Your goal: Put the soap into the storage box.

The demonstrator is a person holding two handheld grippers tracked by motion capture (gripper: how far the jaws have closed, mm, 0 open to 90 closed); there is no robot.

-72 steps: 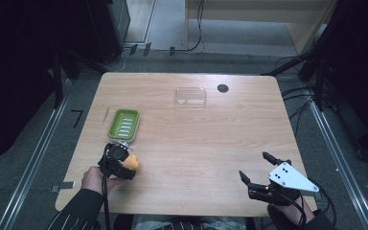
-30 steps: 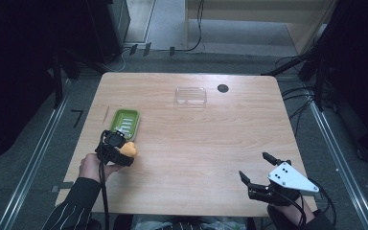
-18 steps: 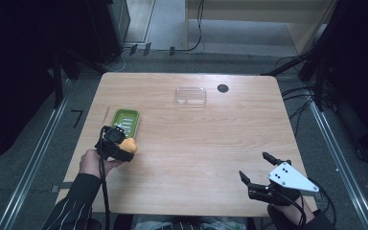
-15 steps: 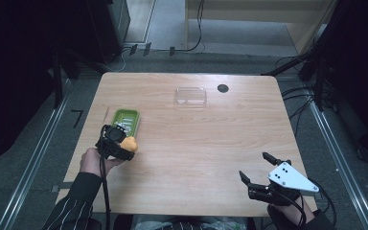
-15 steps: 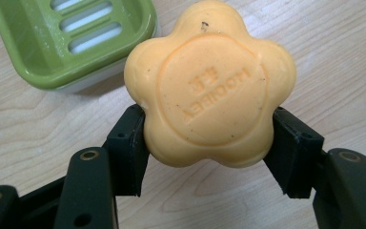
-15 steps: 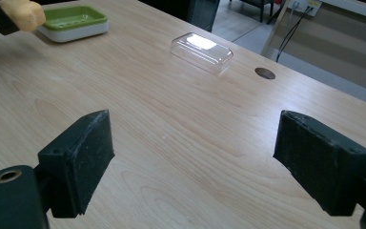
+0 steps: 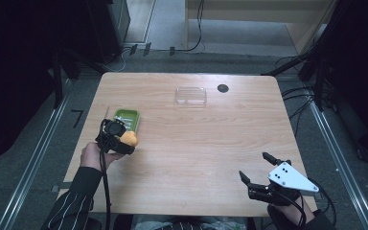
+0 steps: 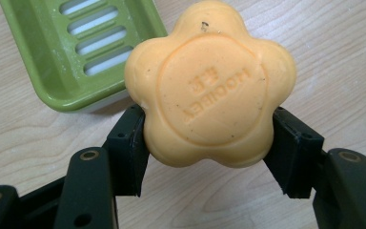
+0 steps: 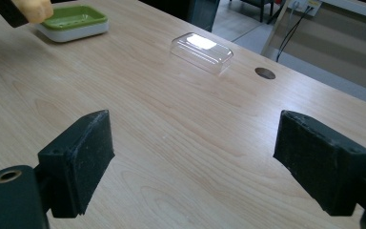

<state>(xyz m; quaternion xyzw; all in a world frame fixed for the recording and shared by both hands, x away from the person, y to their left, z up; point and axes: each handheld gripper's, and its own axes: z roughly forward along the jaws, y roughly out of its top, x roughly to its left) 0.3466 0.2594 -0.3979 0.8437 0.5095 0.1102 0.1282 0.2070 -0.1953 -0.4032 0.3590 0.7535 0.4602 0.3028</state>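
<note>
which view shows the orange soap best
The left gripper view: the flower-shaped orange soap is close up, embossed lettering visible, clamped between that gripper's jaws beside the green soap dish. The high view shows it small at the left gripper; the right gripper view catches just a corner.

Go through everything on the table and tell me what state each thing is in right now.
Left claw: shut on the soap.
Orange soap: held off the table, beside the dish.
Green soap dish: upright, nothing in it.
Clear lid: lying alone at the far side.
Right claw: open, holding nothing.
</note>
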